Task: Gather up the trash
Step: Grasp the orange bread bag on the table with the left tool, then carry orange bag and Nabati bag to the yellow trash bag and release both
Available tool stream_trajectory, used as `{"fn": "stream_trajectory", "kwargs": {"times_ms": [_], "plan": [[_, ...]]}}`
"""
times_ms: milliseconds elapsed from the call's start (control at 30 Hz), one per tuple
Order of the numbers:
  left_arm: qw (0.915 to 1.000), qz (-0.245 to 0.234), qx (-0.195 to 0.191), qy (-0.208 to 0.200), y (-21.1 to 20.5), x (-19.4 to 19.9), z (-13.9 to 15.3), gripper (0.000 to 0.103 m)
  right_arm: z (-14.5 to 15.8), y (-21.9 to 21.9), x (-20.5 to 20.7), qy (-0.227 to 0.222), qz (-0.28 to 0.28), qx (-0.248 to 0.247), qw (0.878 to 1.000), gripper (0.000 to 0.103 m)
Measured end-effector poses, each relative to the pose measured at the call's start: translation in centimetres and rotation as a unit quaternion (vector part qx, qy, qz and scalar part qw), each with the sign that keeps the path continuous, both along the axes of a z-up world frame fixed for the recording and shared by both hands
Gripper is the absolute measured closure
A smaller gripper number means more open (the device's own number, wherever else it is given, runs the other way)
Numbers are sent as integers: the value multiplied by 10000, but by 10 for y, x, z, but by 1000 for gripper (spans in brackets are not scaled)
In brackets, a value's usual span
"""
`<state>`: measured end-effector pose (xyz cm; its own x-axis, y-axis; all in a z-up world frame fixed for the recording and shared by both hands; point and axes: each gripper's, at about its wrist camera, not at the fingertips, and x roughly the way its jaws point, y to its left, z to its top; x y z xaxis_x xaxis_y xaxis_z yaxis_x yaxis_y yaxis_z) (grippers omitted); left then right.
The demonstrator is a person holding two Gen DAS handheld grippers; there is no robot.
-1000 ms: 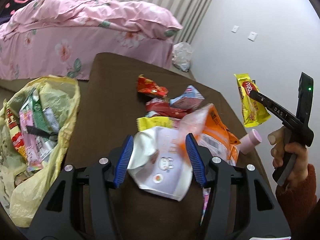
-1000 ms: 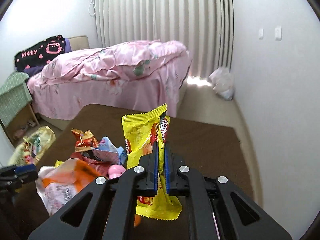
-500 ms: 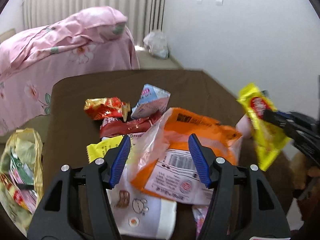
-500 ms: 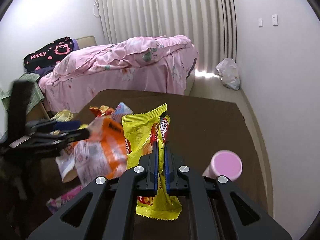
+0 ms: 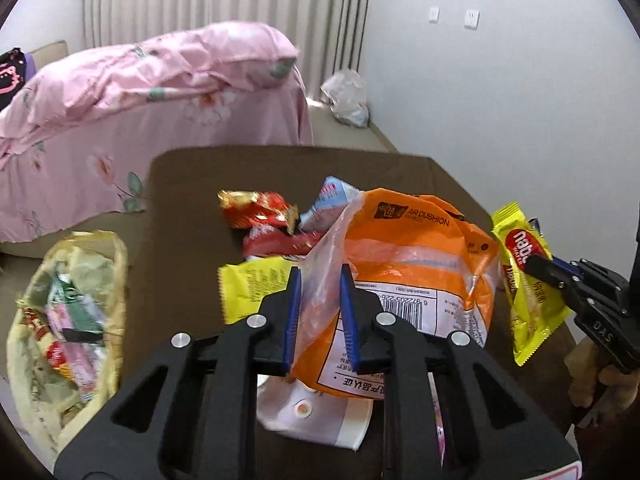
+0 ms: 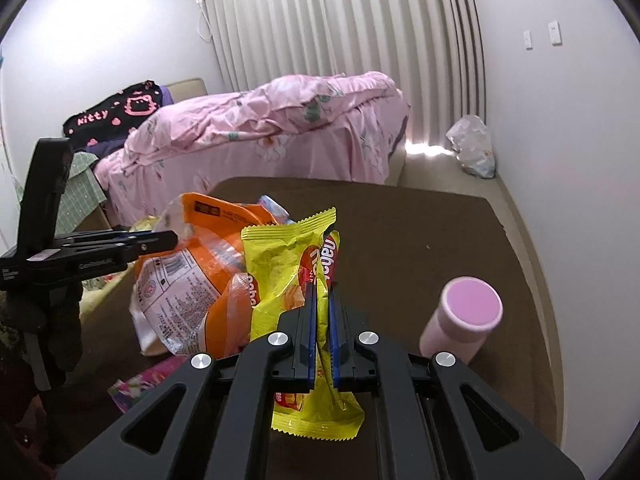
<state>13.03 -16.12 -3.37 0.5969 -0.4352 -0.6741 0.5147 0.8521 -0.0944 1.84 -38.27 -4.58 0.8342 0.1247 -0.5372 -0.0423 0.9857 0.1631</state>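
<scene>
Crinkled orange plastic snack bag (image 5: 420, 276), raised off brown counter (image 5: 192, 200): just closed on by left gripper (image 5: 319, 280), bound for yellow trash bag (image 5: 116, 256). Yellow foil wafer wrapper (image 6: 288, 264) clamped between right gripper (image 6: 323, 304) fingers.

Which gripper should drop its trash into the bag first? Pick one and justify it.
Left. The left gripper, clamped on the orange bag, is beside the open yellow trash bag; the right gripper holds the yellow wrapper farther away.
</scene>
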Motion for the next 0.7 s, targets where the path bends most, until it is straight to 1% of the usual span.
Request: {"fn": "stream_trajectory", "kwargs": {"times_ms": [167,267,300,400,500,567,700], "plan": [[9992,305,-125,-220,34,-12,24,85,21,20,-1,-255,195,51,9995,97],[9974,602,-234,-331,64,-19,35,85,34,38,0,-371,352,-52,9987,97],[9960,765,-258,-372,79,-21,38,85,38,44,1,-395,413,-70,9983,97],[9924,1111,-298,-448,108,-25,42,85,49,65,2,-468,623,-147,9969,97],[9882,1410,-408,-437,139,-30,43,85,59,88,0,-560,809,-327,9946,97],[9868,1511,-416,-401,154,-32,40,85,64,103,0,-588,939,-412,9930,97],[9815,1804,-500,-407,184,-35,36,85,71,126,5,-592,1124,-526,9905,97]]}}
